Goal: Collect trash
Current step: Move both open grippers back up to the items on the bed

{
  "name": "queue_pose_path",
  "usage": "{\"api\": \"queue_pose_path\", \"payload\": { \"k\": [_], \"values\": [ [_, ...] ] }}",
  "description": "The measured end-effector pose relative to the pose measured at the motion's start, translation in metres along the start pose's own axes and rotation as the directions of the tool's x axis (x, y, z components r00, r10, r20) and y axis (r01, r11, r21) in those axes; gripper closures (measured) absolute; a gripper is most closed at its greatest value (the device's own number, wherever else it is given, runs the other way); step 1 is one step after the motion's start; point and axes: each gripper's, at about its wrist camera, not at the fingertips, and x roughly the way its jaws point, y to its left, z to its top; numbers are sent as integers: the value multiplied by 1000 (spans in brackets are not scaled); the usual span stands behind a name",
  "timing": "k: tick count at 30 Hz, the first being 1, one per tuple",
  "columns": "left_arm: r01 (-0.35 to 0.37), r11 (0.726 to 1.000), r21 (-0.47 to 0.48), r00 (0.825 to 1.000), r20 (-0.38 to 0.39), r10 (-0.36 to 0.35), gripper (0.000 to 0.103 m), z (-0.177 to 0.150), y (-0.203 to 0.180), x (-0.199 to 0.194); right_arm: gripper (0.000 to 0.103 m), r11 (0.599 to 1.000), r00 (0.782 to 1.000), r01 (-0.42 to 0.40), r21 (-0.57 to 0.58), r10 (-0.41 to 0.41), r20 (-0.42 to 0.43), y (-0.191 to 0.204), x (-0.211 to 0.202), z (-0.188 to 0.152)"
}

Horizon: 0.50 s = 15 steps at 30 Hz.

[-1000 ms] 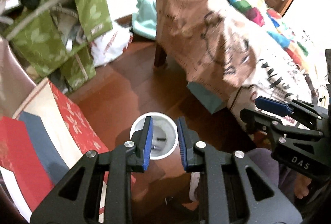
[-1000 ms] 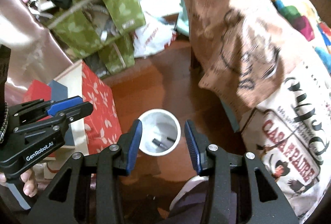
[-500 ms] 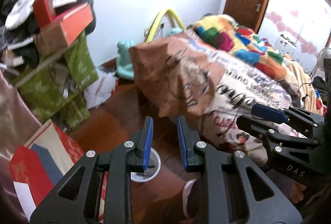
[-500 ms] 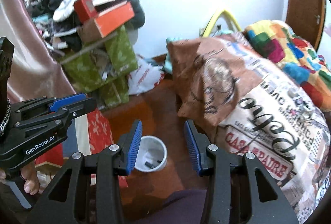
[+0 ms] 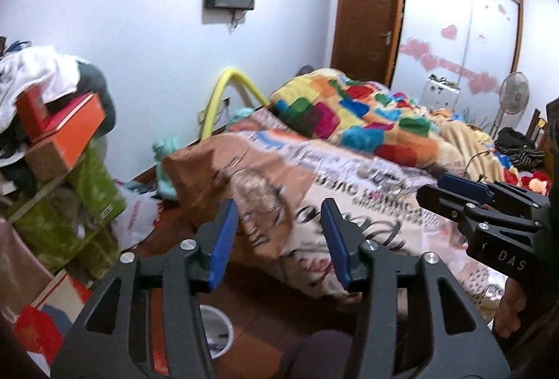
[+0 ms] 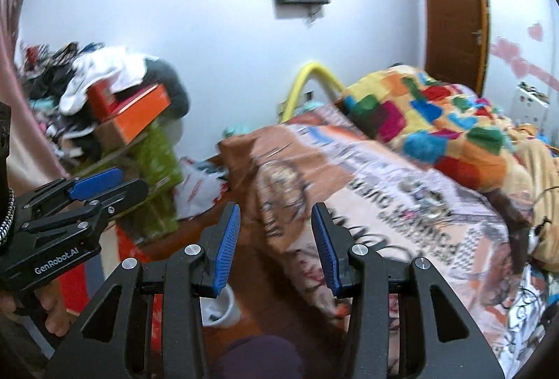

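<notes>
A white round bin (image 5: pixel 217 333) stands on the wooden floor with small dark bits inside; the right wrist view shows it low too (image 6: pixel 227 306). My left gripper (image 5: pixel 277 216) is held high above it and aims at the bed. Its jaws are opening and there is nothing between them. My right gripper (image 6: pixel 275 220) is open and empty, also aimed over the bed's corner. Each gripper appears in the other's view: the right gripper (image 5: pixel 433 188) at the right edge, the left gripper (image 6: pixel 130 181) at the left, held by a hand.
A bed (image 5: pixel 367 190) with a printed sheet and a patchwork blanket (image 5: pixel 349 113) fills the right. At left, a green-covered rack (image 5: pixel 87 204) carries orange boxes and clothes. A white plastic bag (image 6: pixel 199 190) lies on the floor. A brown door (image 5: pixel 367 22) is at the back.
Both views have swung up from the bin and floor to the bed and wall, and the bin has slid to the bottom edge. The left jaws stand wider apart than before.
</notes>
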Motion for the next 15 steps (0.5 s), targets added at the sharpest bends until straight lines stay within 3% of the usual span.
{"api": "queue_pose_path", "payload": {
  "k": [4, 8, 15],
  "values": [
    [43, 999, 2, 999, 9, -43, 52, 18, -23, 15, 64, 998, 998, 52, 26, -52, 26, -27, -10, 9],
    [75, 997, 17, 997, -2, -75, 50, 35, -47, 37, 52, 993, 993, 106, 45, -108, 44, -55, -16, 14],
    [130, 990, 58, 991, -40, -128, 49, 56, -94, 82, 52, 979, 983, 181, 96, -184, 22, -112, -11, 21]
  ]
}}
